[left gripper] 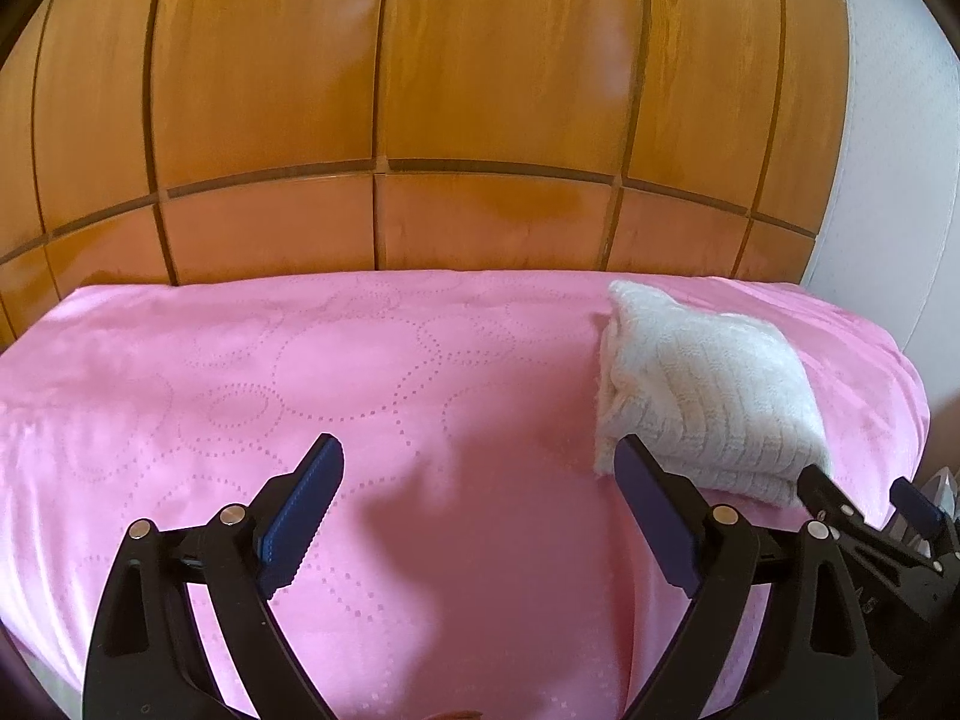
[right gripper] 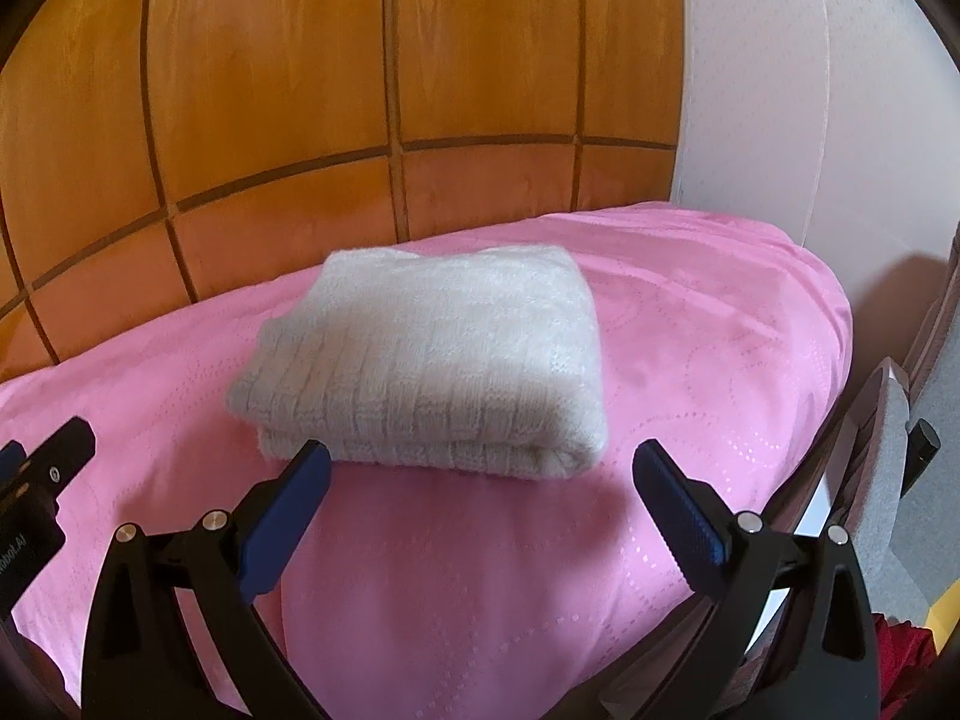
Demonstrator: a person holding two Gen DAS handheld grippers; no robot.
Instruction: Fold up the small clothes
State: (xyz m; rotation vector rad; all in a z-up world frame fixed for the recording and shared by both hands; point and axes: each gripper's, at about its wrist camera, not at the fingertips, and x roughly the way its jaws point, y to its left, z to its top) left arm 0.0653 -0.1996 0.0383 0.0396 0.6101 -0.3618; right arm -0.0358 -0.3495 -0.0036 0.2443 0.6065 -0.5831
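A white knitted garment (left gripper: 705, 390) lies folded into a thick rectangle on the pink bedspread (left gripper: 360, 372), at the right in the left wrist view. My left gripper (left gripper: 480, 462) hangs open over bare pink cloth, left of the garment, with nothing between its fingers. In the right wrist view the same folded garment (right gripper: 432, 354) sits just beyond my right gripper (right gripper: 480, 468), which is open and empty, its left fingertip (right gripper: 312, 462) close to the garment's near edge. The right gripper (left gripper: 864, 498) also shows at the lower right of the left wrist view.
A wooden panelled headboard (left gripper: 384, 120) rises behind the bed. A white wall (right gripper: 780, 90) stands to the right. The bed's right edge (right gripper: 828, 408) drops off toward grey and dark objects (right gripper: 888, 468) and something red (right gripper: 906, 660) on the floor.
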